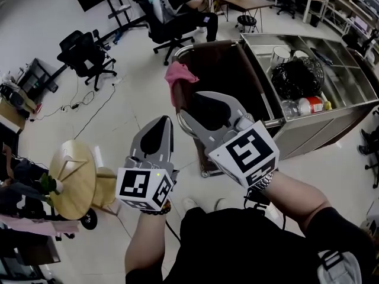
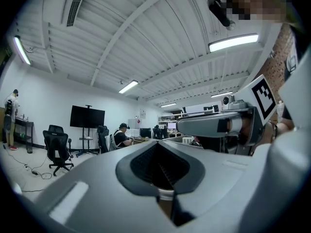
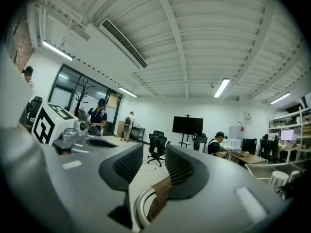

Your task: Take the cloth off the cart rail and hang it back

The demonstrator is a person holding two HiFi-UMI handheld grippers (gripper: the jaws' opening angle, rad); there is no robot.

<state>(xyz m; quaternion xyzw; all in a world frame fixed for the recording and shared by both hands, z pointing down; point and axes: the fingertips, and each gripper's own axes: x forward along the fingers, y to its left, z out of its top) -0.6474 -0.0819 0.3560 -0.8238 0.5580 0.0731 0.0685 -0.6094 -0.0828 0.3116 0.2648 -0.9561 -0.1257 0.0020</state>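
The pink cloth (image 1: pixel 179 76) hangs over the cart rail (image 1: pixel 198 45) at the near end of the steel cart (image 1: pixel 349 84), against its dark brown end panel. My right gripper (image 1: pixel 185 113) is just below the cloth's lower edge, jaws apart, with nothing between them. In the right gripper view, my right gripper (image 3: pixel 154 152) is open over the curved rail (image 3: pixel 138 204); the cloth is out of that view. My left gripper (image 1: pixel 161 123) is to the left, off the cart, and shut on nothing. In the left gripper view, the left gripper (image 2: pixel 158 153) has its jaws together.
The cart's top tray holds a black bag (image 1: pixel 296 76), a bottle (image 1: pixel 305 106) and a white cup (image 1: pixel 280 55). A round wooden stool (image 1: pixel 72 179) stands at the left. Office chairs (image 1: pixel 86 55), floor cables (image 1: pixel 89 99) and a seated person (image 1: pixel 186 5) lie beyond.
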